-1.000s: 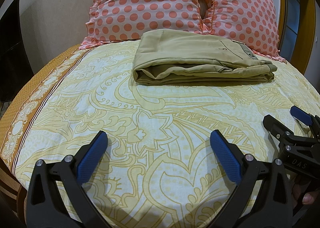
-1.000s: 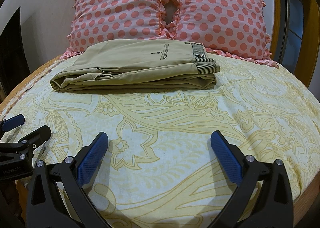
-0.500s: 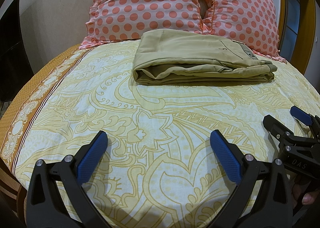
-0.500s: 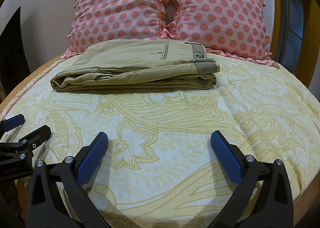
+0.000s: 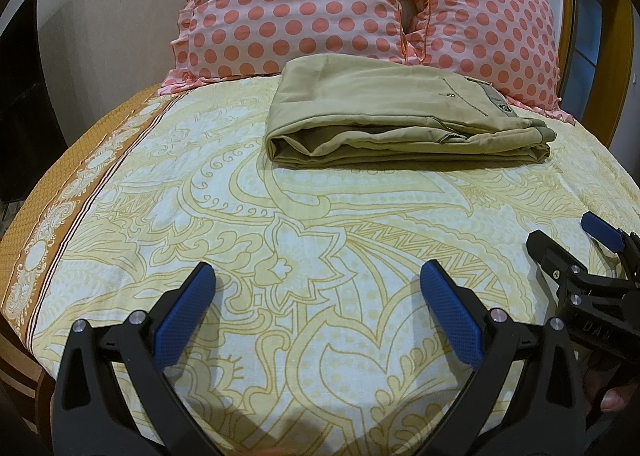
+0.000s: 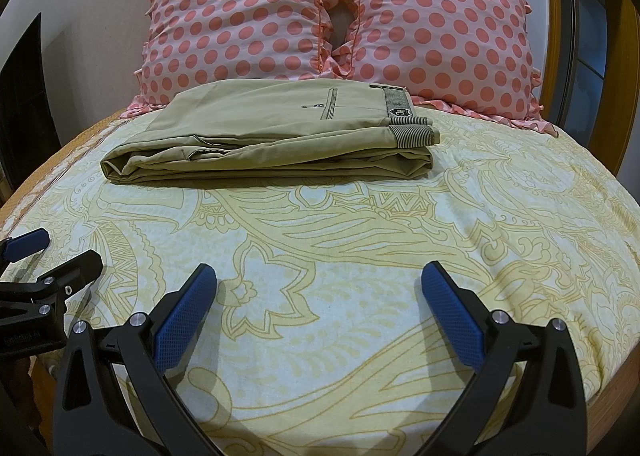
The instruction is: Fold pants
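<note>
**Folded trousers at head of bed; both tools apart and unloaded**

The khaki trousers point(image 5: 404, 123) lie on the bed as a flat, multi-layer rectangle. Their far edge sits just in front of two pink polka-dot pillows point(image 5: 304, 3), which lean against the wall at the head of the bed. In the right wrist view the trousers point(image 6: 280, 135) show a striped waistband with a small dark label point(image 6: 400, 112) at their right end, and a welt pocket with a button on the top layer. The folded layers are stacked, with rounded fold edges at the left end.

The bed sheet point(image 5: 320, 256) carries a yellow paisley pattern on a pale ground, with a brown border along its left side.

The left tool point(image 5: 316, 292) hovers over the near part of the sheet, its blue-padded fingers point(image 5: 184, 320) spread wide with nothing between them. The right tool point(image 6: 318, 292) is in the same condition: fingers wide apart, gripping nothing. Both tools are well apart from the trousers. Each tool appears at the edge of the other's view, side by side.
</note>
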The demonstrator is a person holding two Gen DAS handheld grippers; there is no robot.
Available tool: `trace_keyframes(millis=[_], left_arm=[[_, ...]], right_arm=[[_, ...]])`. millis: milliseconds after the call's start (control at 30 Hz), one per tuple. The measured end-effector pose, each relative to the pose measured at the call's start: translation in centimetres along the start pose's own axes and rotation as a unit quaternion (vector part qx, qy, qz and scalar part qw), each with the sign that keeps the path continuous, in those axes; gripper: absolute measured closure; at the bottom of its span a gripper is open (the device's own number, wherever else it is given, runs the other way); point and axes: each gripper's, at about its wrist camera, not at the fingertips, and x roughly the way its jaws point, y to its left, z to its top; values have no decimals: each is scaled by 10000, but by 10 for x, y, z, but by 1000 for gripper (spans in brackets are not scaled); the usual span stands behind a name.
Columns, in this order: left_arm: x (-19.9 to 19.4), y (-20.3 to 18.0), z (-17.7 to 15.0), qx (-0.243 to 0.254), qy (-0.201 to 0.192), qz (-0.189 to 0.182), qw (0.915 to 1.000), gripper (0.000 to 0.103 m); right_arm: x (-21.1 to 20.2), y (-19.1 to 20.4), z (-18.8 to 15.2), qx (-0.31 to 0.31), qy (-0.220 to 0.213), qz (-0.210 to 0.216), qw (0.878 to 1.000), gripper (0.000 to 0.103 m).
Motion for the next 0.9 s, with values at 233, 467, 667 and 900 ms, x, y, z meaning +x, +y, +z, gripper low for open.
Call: trace_keyframes(millis=[233, 467, 667, 900], left_arm=[[-1, 1, 0, -11, -23, 6, 10000, 2], [0, 1, 0, -3, -19, -6, 10000, 2], [0, 1, 0, -8, -12, -1, 10000, 2], [0, 1, 0, -10, -32, 5, 10000, 2]], right_arm=[[0, 0, 0, -3, 0, 3, 10000, 1], [0, 0, 0, -6, 0, 6, 10000, 1], [0, 0, 0, -7, 0, 7, 10000, 1], [0, 0, 0, -8, 0, 9, 10000, 1]])
